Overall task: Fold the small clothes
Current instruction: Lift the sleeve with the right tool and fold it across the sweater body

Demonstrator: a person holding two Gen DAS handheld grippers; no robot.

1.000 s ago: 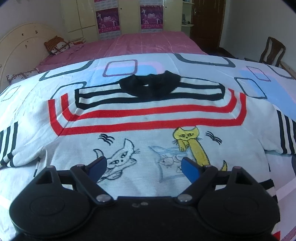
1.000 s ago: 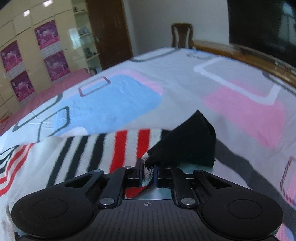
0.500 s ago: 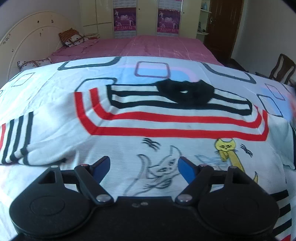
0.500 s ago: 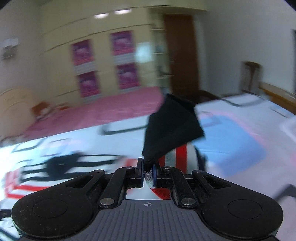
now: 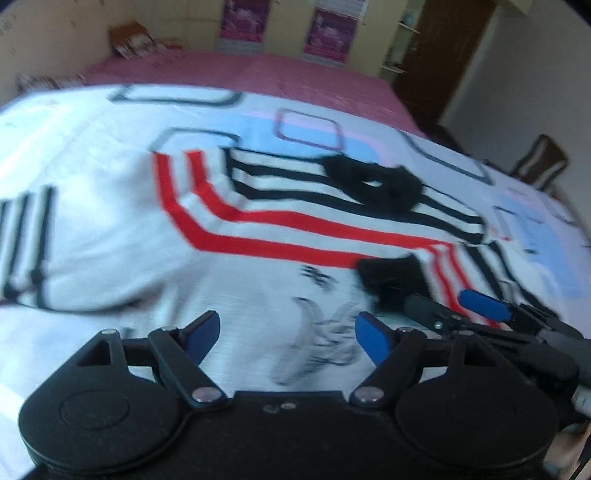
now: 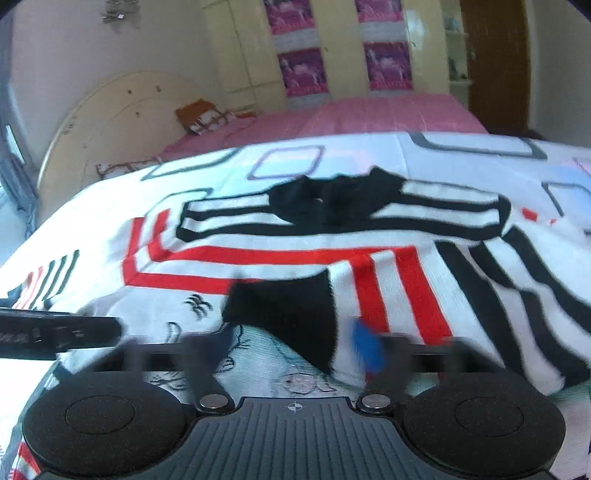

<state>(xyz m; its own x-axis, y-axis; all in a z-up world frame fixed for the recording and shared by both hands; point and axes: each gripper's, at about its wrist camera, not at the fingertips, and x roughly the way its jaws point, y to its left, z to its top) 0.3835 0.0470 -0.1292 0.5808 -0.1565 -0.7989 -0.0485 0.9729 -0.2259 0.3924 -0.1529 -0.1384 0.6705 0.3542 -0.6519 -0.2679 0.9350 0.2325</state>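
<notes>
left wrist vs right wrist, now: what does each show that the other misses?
Left wrist only: the chair at far right, and the right gripper seen from outside, open, beside the black cuff.

Right wrist only: the round cream headboard at left, and the folded sleeve lying across the sweater's chest.

Both: the striped sweater flat on the bedsheet, its black collar, the pink bed behind, the purple posters and the brown door. The left gripper is open over the cat print.
</notes>
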